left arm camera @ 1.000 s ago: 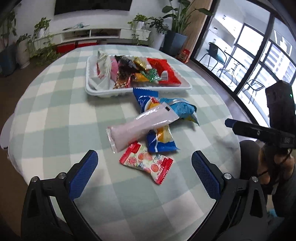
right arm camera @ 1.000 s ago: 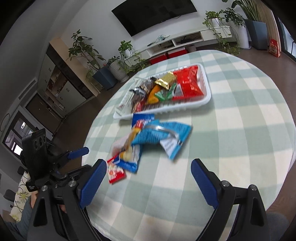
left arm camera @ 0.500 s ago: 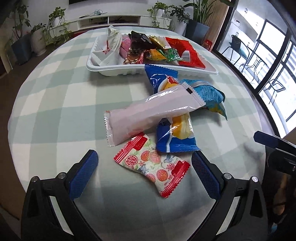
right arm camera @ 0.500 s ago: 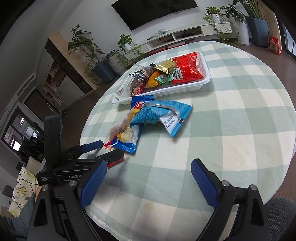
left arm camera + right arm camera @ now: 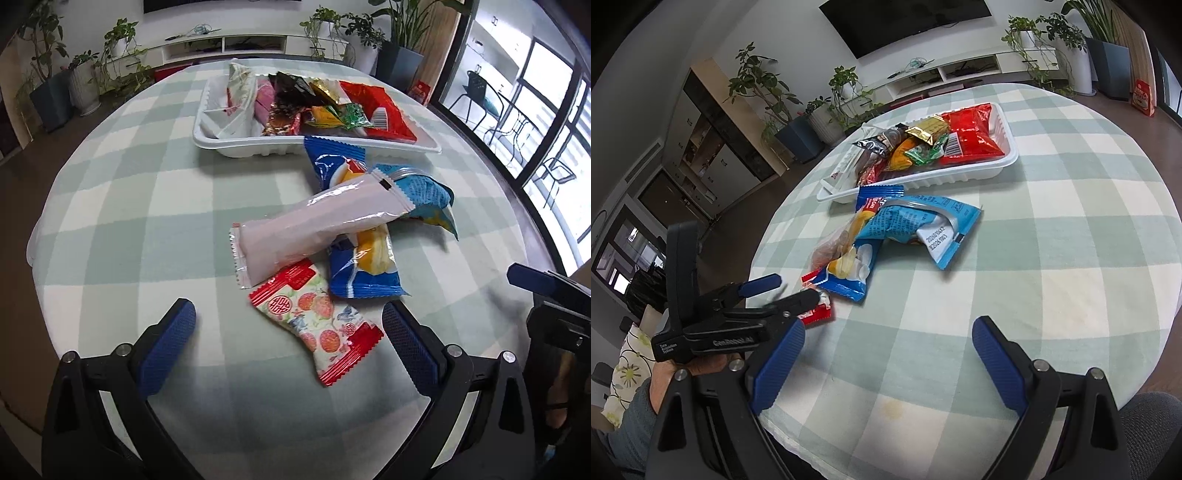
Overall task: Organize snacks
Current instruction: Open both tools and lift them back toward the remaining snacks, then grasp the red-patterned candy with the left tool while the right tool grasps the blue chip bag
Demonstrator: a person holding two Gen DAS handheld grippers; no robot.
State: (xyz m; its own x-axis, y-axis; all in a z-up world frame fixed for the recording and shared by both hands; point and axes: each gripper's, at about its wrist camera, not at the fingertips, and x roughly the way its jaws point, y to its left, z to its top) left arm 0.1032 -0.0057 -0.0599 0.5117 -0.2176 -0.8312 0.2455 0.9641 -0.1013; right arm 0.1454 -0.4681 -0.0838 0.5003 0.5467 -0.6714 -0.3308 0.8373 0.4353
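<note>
Left wrist view: left gripper (image 5: 288, 328) is hanging wide open, gripping nothing, its blue pads flanking the red fruit-print packet (image 5: 317, 328).
Right gripper (image 5: 886, 354): spread wide, empty, hovering over bare checked tablecloth (image 5: 1052, 258).
Pink packet (image 5: 317, 229): lying just beyond the fruit-print packet, across the blue packet (image 5: 364, 269).
White tray (image 5: 258, 146): sitting farther beyond the fruit-print packet, filled with snacks.

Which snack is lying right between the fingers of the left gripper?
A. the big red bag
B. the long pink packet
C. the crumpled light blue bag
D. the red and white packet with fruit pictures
D: in the left wrist view the red and white packet with fruit pictures lies on the checked tablecloth between the open left gripper fingers, nearer than the long pink packet.
</note>
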